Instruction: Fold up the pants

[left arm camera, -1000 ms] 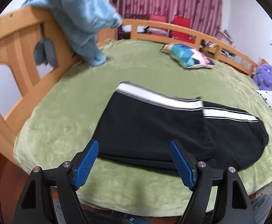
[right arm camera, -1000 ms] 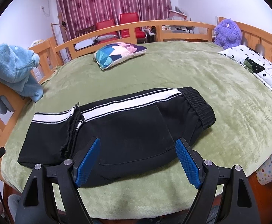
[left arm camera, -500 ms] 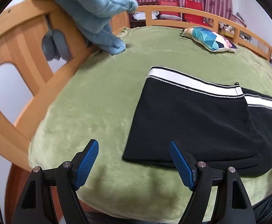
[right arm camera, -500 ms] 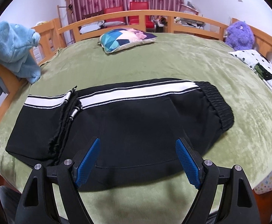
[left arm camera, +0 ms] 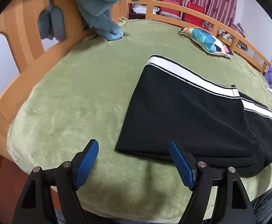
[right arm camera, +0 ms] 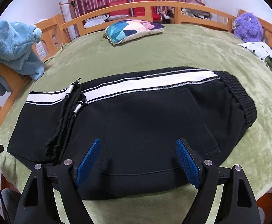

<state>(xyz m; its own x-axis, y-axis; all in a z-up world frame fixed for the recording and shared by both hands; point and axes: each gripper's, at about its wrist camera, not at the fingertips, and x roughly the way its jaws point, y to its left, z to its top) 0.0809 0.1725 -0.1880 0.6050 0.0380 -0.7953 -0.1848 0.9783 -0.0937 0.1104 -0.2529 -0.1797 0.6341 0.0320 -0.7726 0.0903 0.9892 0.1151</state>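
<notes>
Green plush blanket (right arm camera: 192,50) covered the bed, leaving open room along its near edge and left corner. The black pants (right arm camera: 145,123) lay flat near that edge, already folded once, presumably staged for another fold. The left gripper (left arm camera: 134,160) and right gripper (right arm camera: 137,157) hovered with jaws wide apart, holding nothing.

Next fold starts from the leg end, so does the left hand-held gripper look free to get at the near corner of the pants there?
Probably yes: the left hand-held gripper is open, and only bare green blanket lies before the pants corner.
</notes>
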